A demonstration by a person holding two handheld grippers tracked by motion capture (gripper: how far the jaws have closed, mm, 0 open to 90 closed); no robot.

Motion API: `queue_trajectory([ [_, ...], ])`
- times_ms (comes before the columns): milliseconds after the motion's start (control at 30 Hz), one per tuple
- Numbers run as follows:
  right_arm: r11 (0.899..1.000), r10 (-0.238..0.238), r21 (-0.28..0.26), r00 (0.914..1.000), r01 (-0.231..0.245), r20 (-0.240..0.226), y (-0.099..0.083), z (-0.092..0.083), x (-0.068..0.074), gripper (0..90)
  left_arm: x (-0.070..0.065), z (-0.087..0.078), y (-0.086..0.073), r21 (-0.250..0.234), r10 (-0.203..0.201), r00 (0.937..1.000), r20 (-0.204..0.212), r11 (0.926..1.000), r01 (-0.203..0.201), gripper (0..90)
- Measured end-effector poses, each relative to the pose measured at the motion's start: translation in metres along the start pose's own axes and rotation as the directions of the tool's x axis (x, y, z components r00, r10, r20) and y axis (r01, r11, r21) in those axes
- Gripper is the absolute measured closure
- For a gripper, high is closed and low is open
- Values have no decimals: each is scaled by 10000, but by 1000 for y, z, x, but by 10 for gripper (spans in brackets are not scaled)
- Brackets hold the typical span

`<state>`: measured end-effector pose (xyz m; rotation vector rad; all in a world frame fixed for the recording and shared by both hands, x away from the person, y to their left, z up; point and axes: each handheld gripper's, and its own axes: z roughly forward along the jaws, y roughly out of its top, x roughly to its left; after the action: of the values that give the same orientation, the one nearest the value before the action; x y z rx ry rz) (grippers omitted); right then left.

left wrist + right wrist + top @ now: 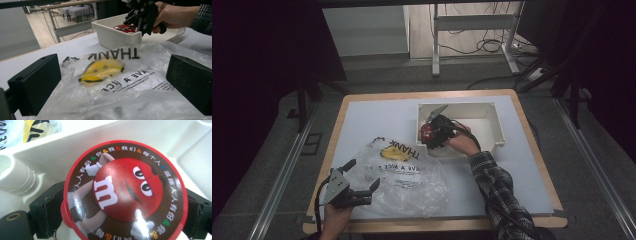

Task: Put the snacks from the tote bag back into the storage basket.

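1. A person works at a white-topped table (377, 117) with a two-jaw gripper in each hand, seen from the high view.
2. The right gripper (433, 132) reaches into a white plastic bin (494, 125) at the far right of the table, its jaws clamped on either side of a round red candy container (125, 191).
3. In the right gripper view, the container's lid faces the camera, printed with a red cartoon character, a white letter "m" and a ring of Chinese text; a black jaw presses against each side.
4. The container sits inside the bin, near its left wall.
5. The left gripper (362, 180) hovers at the near left edge of the table, its jaws spread apart and holding nothing.
6. Between those jaws, in the left gripper view, lies a crumpled clear plastic bag (120, 82) with a yellow smiley face and the word "THANK", flat on the table just beside the bin.
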<state>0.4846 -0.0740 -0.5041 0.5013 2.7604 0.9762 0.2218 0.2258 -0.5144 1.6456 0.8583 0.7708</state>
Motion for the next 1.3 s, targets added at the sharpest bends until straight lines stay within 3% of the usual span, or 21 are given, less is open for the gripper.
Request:
queue_trajectory([
  [1300,9983,0,-579,9992,23,394,-5,-23,9,74,0,-1,0,-15,-2,10000,-16,10000,2,0],
])
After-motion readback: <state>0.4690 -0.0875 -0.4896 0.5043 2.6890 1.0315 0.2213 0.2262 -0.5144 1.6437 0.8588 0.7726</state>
